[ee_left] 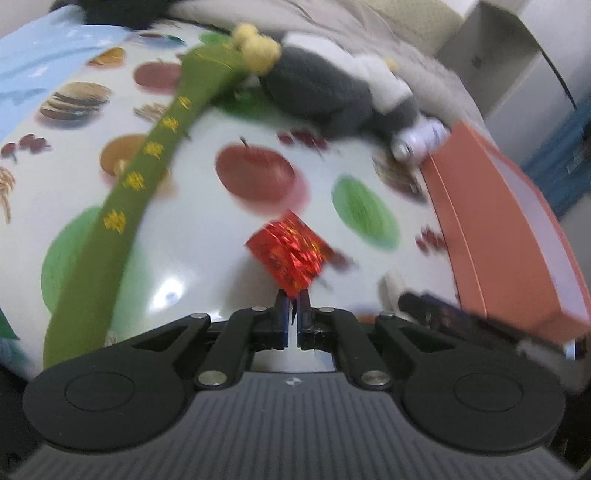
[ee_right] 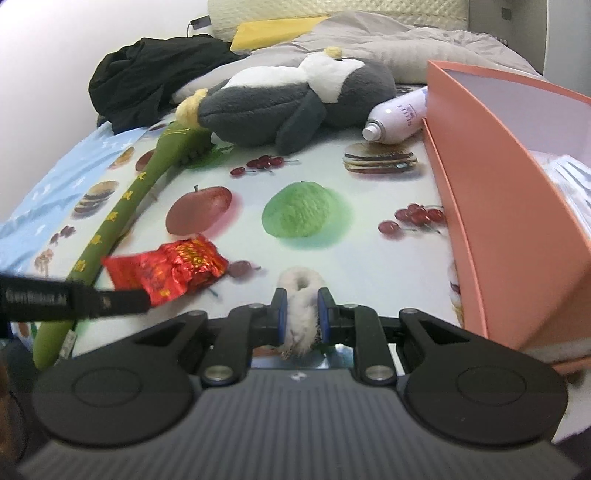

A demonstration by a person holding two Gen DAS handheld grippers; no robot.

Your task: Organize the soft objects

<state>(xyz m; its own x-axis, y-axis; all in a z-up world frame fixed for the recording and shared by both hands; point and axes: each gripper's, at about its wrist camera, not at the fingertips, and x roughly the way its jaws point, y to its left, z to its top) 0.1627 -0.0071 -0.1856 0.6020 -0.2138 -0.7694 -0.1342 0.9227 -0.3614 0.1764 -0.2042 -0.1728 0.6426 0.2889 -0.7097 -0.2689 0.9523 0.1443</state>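
Note:
My left gripper is shut on a shiny red foil packet and holds it above the fruit-print cloth; the packet also shows in the right wrist view, held by the left gripper's fingers. My right gripper is shut on a white fluffy soft object near the front edge. A grey and white penguin plush lies at the back. A long green plush snake lies along the left. A salmon-pink box stands open at the right.
A white spray bottle lies between the penguin and the box. Black clothing, a yellow pillow and a grey blanket lie at the back. Pale items lie inside the box.

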